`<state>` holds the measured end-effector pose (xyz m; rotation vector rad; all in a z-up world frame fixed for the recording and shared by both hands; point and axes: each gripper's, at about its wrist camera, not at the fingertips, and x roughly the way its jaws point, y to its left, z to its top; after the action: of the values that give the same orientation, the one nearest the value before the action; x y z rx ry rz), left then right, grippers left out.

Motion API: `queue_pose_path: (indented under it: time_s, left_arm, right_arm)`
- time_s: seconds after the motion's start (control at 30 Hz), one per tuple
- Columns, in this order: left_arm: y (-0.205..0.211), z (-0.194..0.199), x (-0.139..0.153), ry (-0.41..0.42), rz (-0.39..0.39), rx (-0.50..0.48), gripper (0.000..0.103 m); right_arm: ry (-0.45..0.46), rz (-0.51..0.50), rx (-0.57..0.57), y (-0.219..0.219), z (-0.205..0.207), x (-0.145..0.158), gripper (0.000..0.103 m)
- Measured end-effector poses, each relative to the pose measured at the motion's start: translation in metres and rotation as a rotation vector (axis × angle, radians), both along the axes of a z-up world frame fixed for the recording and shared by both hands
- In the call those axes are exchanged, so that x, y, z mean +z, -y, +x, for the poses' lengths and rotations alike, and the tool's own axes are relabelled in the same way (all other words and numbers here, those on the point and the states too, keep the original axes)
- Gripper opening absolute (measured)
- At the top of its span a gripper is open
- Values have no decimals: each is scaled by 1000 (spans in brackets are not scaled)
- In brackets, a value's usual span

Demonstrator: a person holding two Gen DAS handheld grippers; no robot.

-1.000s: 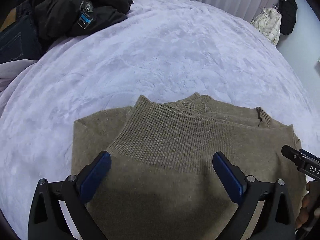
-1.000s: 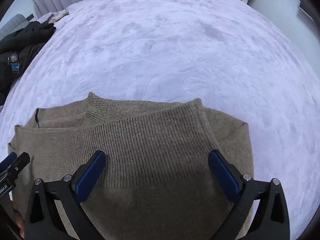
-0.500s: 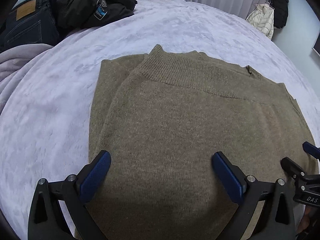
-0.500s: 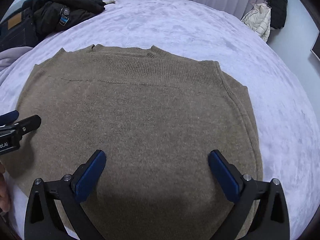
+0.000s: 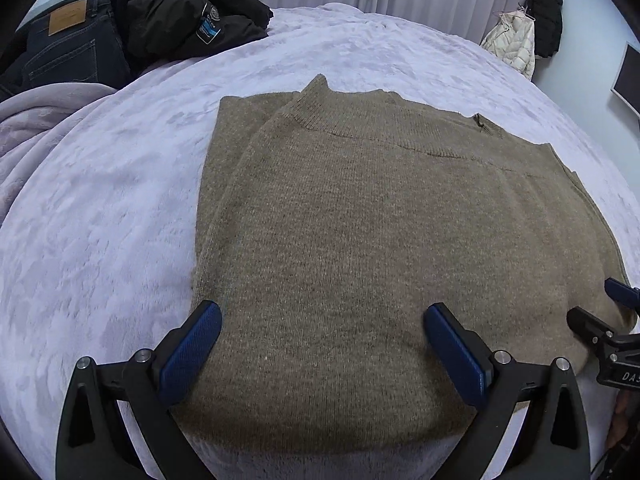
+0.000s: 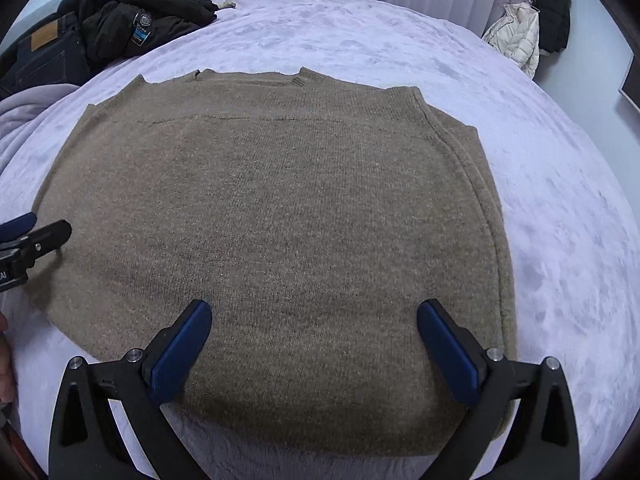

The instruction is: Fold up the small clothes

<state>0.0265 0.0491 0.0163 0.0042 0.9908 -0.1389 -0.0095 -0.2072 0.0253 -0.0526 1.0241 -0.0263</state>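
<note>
Both grippers have drawn back toward the near edge of the bed since a second ago, when they hovered close over the ribbed hem; now the whole folded sweater shows. From the left wrist view, the left gripper (image 5: 322, 344) has its fingers spread wide, holding nothing, poised above the near fold of the sweater (image 5: 384, 248), which lies flat on the lilac bedspread (image 5: 100, 208) with its ribbed hem on top at the far side. Jeans (image 5: 68, 48) and a black jacket (image 5: 180, 20) sit piled at the far left corner, well apart from it. From the right wrist view, the right gripper (image 6: 314, 336) is likewise spread and empty over the sweater's near edge, and the tip of the other gripper shows at the left margin, just beside the sweater's side. The hem has been released and stays laid over the body, so this fold looks done. One risk: the right-hand layers are not flush, a lower edge peeking out, so a further fold could come out crooked unless both layers are caught together. The thick knit may also spring open if pinched too shallowly.
</note>
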Motion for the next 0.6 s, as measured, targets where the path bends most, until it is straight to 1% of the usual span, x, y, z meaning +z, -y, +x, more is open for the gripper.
queue_pose_path:
  time_s: [0.1,0.23,0.33,0.4,0.43,0.47,0.53,0.6]
  left_arm:
    - [2,-9,-2,10,29,-13,102]
    - [3,-12,0,11,32,-17,102]
    - [0,-16,5,18,30,-9,102]
    - [-4,-21,15,56,27,9,102]
    - [-8,-23,20,83,26,20,102]
    - [-14,-24,24,105,24,38,102]
    - [-28,-16,25,89,-11,72,102]
    - [-44,-4,20,32,-49,115,102]
  right_arm:
    - [13,6,4,2,-5,-1,102]
    - [16,12,24,3,-9,-2,102]
    - [-4,4,37,2,-10,4,102]
    - [4,27,37,0,-14,16,103]
    - [37,50,48,-2,-17,25,103]
    - [69,51,56,-5,-18,33,103]
    - [109,26,67,-15,-13,45,103]
    - [107,7,85,-27,2,48,103]
